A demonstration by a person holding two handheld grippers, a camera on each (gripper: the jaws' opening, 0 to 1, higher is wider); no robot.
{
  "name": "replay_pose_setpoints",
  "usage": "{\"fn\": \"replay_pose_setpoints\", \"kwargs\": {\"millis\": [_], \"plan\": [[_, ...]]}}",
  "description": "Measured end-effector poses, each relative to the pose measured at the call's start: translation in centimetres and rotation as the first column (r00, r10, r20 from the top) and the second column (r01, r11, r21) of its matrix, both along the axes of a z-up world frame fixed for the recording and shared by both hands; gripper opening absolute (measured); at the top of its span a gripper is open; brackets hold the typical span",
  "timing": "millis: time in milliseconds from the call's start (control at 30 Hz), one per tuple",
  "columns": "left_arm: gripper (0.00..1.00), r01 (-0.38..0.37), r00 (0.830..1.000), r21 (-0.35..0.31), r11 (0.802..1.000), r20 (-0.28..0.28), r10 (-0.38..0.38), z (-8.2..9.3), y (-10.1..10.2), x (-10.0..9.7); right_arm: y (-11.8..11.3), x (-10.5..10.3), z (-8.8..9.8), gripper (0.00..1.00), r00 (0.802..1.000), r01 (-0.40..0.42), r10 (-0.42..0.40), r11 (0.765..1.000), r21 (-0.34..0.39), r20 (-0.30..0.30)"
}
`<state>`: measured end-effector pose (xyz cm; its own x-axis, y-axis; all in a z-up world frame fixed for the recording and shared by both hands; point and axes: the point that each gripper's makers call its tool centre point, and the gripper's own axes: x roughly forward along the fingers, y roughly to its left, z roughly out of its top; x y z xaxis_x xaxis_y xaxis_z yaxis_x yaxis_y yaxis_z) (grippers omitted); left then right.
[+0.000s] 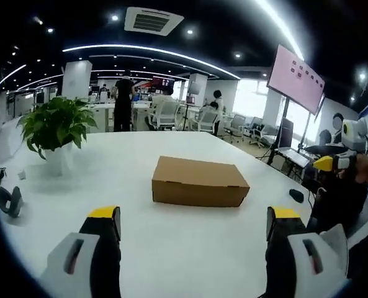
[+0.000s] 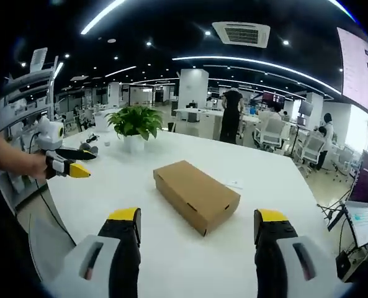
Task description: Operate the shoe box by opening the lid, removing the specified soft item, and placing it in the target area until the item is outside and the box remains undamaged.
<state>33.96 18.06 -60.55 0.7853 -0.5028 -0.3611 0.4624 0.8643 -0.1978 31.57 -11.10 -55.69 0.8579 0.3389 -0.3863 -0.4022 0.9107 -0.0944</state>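
Shoe box of plain brown cardboard sits closed on white table; both grippers gape wide, well apart from it, so approach level and catch only the lid edge.

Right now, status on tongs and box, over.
Left tongs open, empty. Right tongs open, empty. Shoe box lid shut, untouched on white table. Nothing in the way; potted plant stands apart.

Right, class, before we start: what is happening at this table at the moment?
A person holds a gripper in each hand, facing a closed cardboard box on a white table. The left gripper and the right gripper are both open and apart from the box, whose lid is not yet lifted. A potted plant stands further back.
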Motion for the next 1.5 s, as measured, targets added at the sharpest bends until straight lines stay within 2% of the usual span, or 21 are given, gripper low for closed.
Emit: {"fn": "replay_pose_setpoints", "kwargs": {"millis": [133, 333, 433, 500, 633, 733, 767, 800, 833, 900, 933, 1000, 1133, 1267, 1300, 1400, 1500], "plan": [[0.99, -0.007, 1.000, 0.018, 1.000, -0.003, 0.007, -0.6, 0.4, -0.4, -0.3, 0.3, -0.6, 0.75, 1.000, 0.020, -0.019, 0.997, 0.068, -0.017], [0.99, -0.003, 1.000, 0.033, 0.999, -0.014, 0.004, -1.5, 0.5, -0.4, -0.3, 0.9, -0.3, 0.78, 1.000, 0.026, -0.026, 0.995, 0.097, 0.002], [0.94, 0.015, 0.999, 0.034, 0.999, -0.039, -0.014, -1.8, 0.0, -0.1, -0.6, 1.6, 0.2, 0.85, 0.997, 0.063, -0.069, 0.984, 0.164, 0.030], [0.94, -0.012, 0.998, 0.030, 0.999, -0.060, 0.014, -1.9, 0.0, 0.1, -0.6, 1.8, 0.5, 0.89, 0.996, 0.073, -0.082, 0.978, 0.198, 0.038], [0.94, -0.043, 0.997, 0.020, 0.999, -0.062, 0.044, -1.9, 0.0, 0.5, -0.4, 2.0, -0.2, 0.87, 0.996, 0.078, -0.084, 0.976, 0.201, 0.021], [0.95, -0.033, 0.997, 0.010, 0.999, -0.070, 0.033, -2.0, -0.4, 0.5, -0.1, 2.0, -1.1, 0.86, 0.998, 0.068, -0.068, 0.983, 0.173, -0.008], [0.95, -0.029, 0.997, 0.010, 1.000, -0.069, 0.030, -2.0, -0.4, 0.5, -0.2, 1.9, -1.7, 0.84, 0.998, 0.061, -0.058, 0.989, 0.134, -0.025], [0.95, -0.025, 0.998, 0.016, 1.000, -0.063, 0.026, -2.0, -0.4, 0.6, -0.5, 1.8, -2.4, 0.81, 0.997, 0.062, -0.058, 0.994, 0.085, -0.044], [0.94, -0.013, 0.999, 0.018, 1.000, -0.047, 0.014, -1.9, -0.5, 0.8, -1.2, 1.6, -3.7, 0.78, 0.994, 0.070, -0.071, 0.997, -0.012, -0.081], [0.89, -0.014, 0.999, 0.013, 1.000, -0.036, 0.014, -2.0, -0.4, 1.0, -2.2, 1.3, -5.3, 0.75, 0.988, 0.071, -0.089, 0.988, -0.136, -0.128], [0.88, -0.030, 0.998, 0.024, 0.999, -0.048, 0.031, -2.3, -0.1, 1.2, -1.9, 1.5, -5.6, 0.76, 0.989, 0.070, -0.085, 0.989, -0.127, -0.121], [0.95, -0.051, 0.992, 0.042, 0.998, -0.115, 0.056, -3.5, 0.3, 1.3, -1.3, 1.5, -5.7, 0.77, 0.990, 0.063, -0.070, 0.996, -0.054, -0.123], [0.97, -0.036, 0.992, 0.035, 0.999, -0.118, 0.040, -4.1, 0.1, 1.8, -1.2, 1.7, -6.3, 0.77, 0.989, 0.069, -0.073, 0.997, -0.036, -0.132], [0.97, -0.030, 0.985, 0.093, 0.995, -0.164, 0.045, -5.6, 0.3, 1.7, -0.5, 2.0, -6.0, 0.77, 0.987, 0.088, -0.075, 0.992, 0.088, -0.140], [0.96, -0.028, 0.987, 0.098, 0.995, -0.153, 0.043, -5.7, 0.3, 1.8, -0.5, 2.2, -6.0, 0.77, 0.986, 0.095, -0.079, 0.990, 0.104, -0.145], [0.86, -0.030, 0.985, 0.090, 0.995, -0.166, 0.045, -5.8, 0.2, 1.6, -0.4, 2.6, -6.2, 0.76, 0.986, 0.088, -0.075, 0.993, 0.083, -0.146], [0.91, -0.037, 0.987, 0.073, 0.997, -0.153, 0.047, -5.4, -0.1, 1.7, 0.0, 2.9, -6.4, 0.75, 0.988, 0.069, -0.055, 0.994, 0.090, -0.145]]}}
